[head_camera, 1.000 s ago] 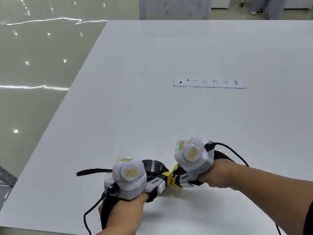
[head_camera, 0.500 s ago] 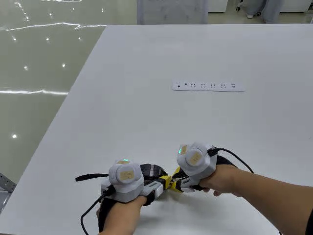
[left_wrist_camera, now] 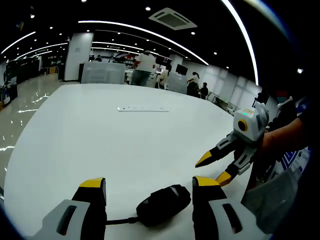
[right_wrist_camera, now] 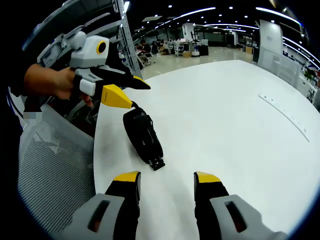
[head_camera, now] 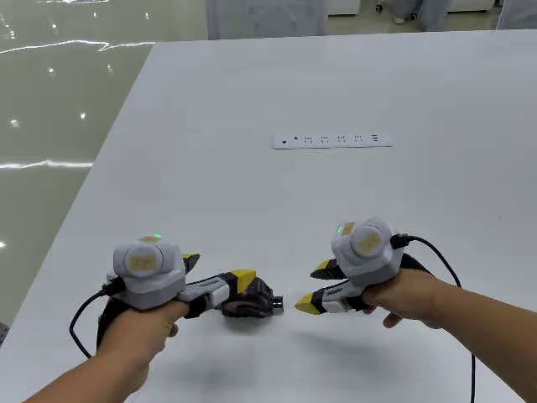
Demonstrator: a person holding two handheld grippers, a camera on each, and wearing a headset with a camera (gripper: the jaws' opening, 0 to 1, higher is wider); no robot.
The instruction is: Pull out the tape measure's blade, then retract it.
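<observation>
The black tape measure [head_camera: 248, 302] lay on its side on the white table [head_camera: 252, 168], close to the near edge and between the two grippers. In the left gripper view, the left gripper [left_wrist_camera: 149, 182] had its jaws spread wide, and the tape measure's case sat on the table between them, much nearer the right-hand jaw than the left-hand one. Neither jaw pinched it. A thin black strap [left_wrist_camera: 120, 220] ran from the case back toward the gripper's body. In the head view, the case lay just beside the tip of that gripper's nearer yellow-tipped jaw; whether the two touched could not be told.

The right gripper [right_wrist_camera: 167, 176] also had its jaws parted and held nothing. In its own view the tape measure lay ahead of the jaws and a little to the left-hand side, lengthwise along the view, clear of both tips. The case's end with the blade hook pointed toward this gripper. One yellow tip of the left gripper met the far end of the case.

Both grippers pointed toward each other, low over the table. A white power strip [head_camera: 332, 140] lay well apart from them, farther out on the table. A black cable [head_camera: 436, 256] looped from the right gripper over the person's right hand [head_camera: 411, 295].
</observation>
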